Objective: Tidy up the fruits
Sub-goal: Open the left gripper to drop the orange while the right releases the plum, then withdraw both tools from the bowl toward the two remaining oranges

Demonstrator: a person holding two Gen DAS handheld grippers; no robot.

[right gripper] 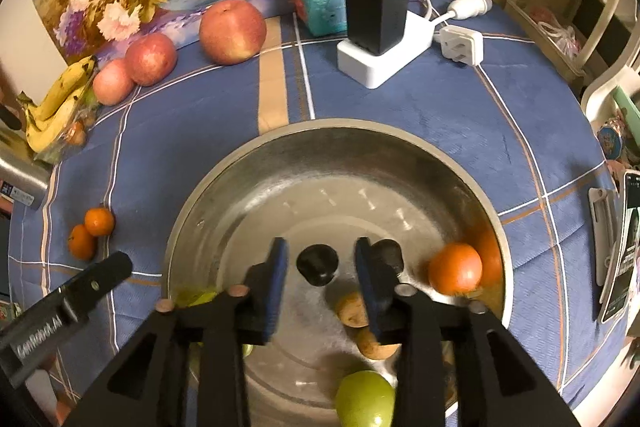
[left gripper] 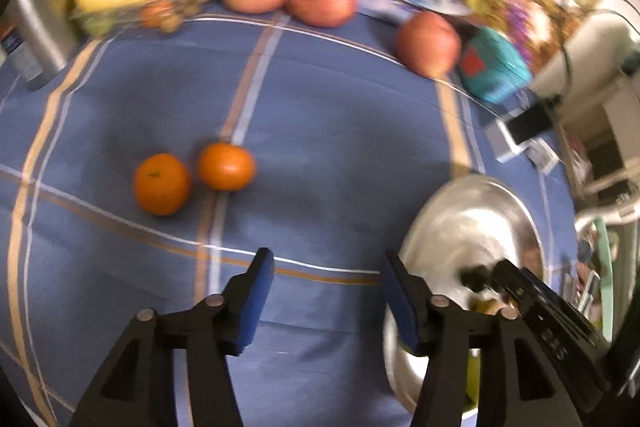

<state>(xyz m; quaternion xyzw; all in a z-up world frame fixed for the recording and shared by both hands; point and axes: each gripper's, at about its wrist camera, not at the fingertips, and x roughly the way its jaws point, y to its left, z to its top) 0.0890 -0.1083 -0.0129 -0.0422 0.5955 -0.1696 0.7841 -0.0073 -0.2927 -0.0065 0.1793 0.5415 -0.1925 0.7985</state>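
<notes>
Over the steel bowl (right gripper: 400,163) my right tool (right gripper: 322,267) hangs released above the orange (right gripper: 455,268) inside, so I steer my empty, parted left tool (left gripper: 328,267) squarely around the two oranges (left gripper: 162,183) on the desk (left gripper: 340,107).

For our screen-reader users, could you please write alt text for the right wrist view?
Open tongs hang over a steel bowl holding an orange and a green fruit. Three apples, bananas and two oranges lie on the blue tablecloth.
</notes>
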